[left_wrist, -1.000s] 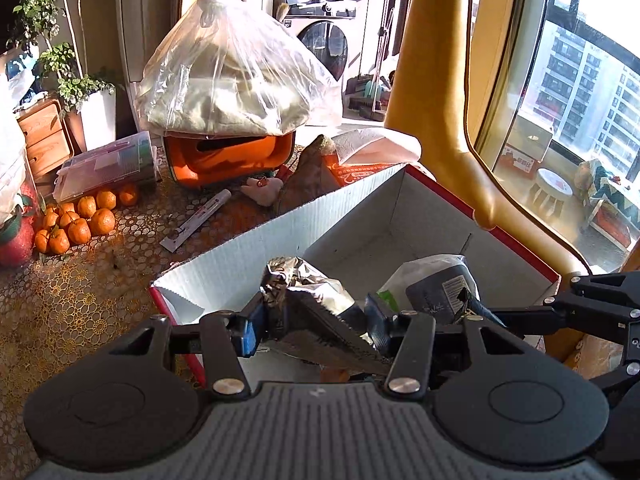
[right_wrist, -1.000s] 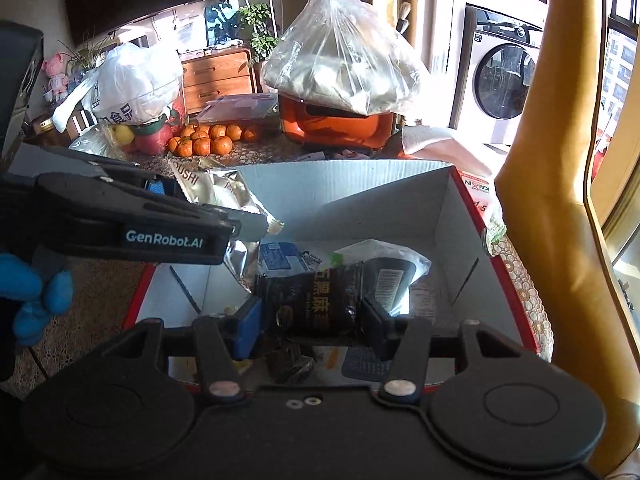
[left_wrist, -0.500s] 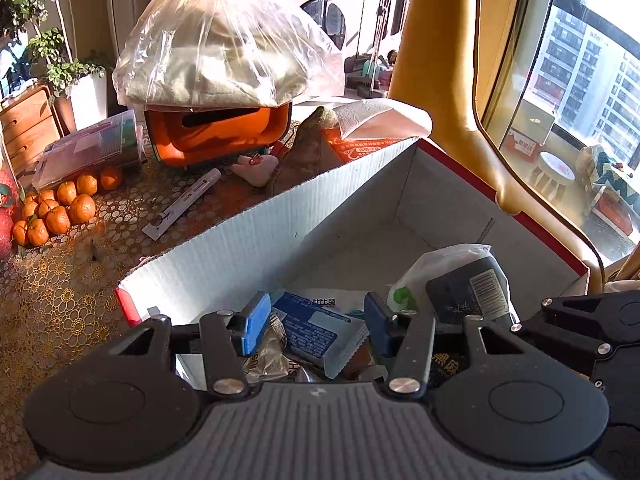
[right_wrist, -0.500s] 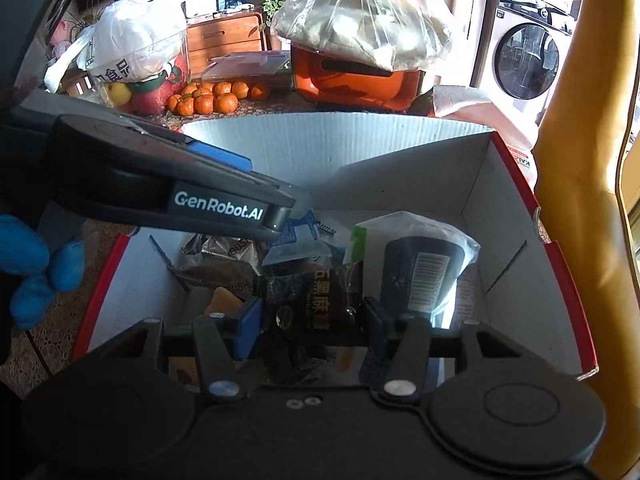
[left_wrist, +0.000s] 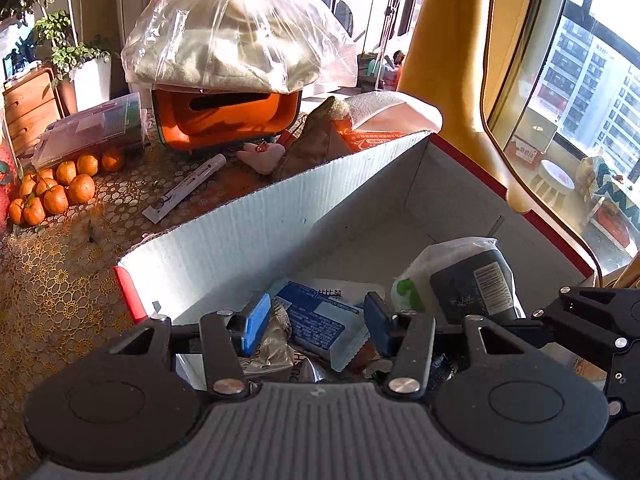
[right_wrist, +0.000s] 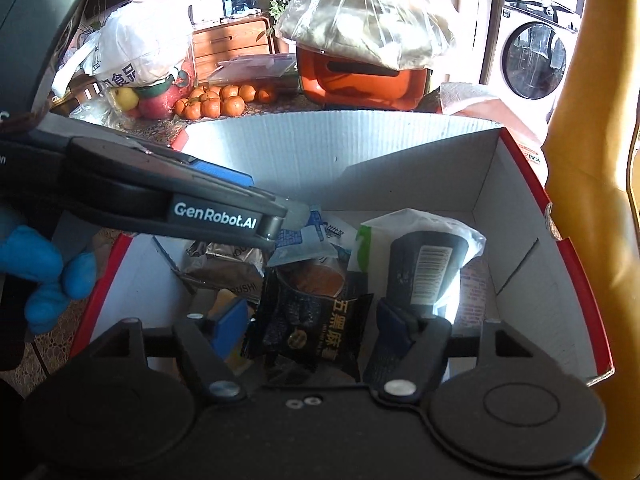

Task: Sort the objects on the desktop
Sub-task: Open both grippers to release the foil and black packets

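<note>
A red-edged cardboard box holds several snack packets. My left gripper is open and empty over the box, above a blue-and-white packet and a silver foil packet. My right gripper is open over the box; a black snack packet lies loose between its fingers. A dark bottle in a clear bag lies to the right. The left gripper's finger crosses the right wrist view.
A white tube lies on the patterned tablecloth behind the box. Tangerines, an orange appliance under a plastic bag, a clear case and a fruit bag stand behind. A yellow chair is at right.
My left gripper opened and dropped the silver foil packet into the box. My right gripper then opened and let go of the black snack packet, which now lies in the box.
</note>
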Demonstrator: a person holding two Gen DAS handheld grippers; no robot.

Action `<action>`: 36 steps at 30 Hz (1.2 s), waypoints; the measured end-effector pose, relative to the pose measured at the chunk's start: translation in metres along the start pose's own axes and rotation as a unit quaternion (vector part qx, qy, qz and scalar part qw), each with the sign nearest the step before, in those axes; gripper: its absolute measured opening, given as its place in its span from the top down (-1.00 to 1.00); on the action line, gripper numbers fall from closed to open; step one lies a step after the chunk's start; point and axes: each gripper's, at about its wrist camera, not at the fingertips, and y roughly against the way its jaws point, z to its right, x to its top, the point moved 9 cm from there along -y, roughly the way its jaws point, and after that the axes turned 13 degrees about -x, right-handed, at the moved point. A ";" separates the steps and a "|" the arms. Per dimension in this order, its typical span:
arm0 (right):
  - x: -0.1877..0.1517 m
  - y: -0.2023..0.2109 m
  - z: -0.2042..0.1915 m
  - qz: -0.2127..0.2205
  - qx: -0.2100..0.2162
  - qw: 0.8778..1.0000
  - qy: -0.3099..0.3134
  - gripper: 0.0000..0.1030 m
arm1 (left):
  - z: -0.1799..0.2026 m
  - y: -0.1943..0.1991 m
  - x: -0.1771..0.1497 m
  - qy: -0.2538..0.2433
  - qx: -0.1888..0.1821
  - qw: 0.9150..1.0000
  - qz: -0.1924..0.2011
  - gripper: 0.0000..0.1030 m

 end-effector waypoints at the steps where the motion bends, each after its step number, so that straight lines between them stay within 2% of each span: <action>1: 0.000 0.002 0.001 0.000 0.001 1.000 -0.002 -0.38 | 0.001 0.002 0.000 -0.001 -0.001 1.000 0.001 0.01; 20: 0.003 0.046 0.007 0.025 -0.021 0.999 -0.008 -0.39 | 0.026 0.054 -0.001 -0.015 -0.013 0.999 0.032 0.01; 31: 0.001 0.070 0.016 0.046 -0.031 0.998 -0.026 -0.43 | 0.034 0.092 -0.021 -0.013 -0.020 0.998 0.050 0.01; 36: 0.000 0.078 0.020 0.055 -0.036 0.997 -0.040 -0.44 | 0.039 0.107 -0.034 -0.027 -0.019 0.998 0.055 0.01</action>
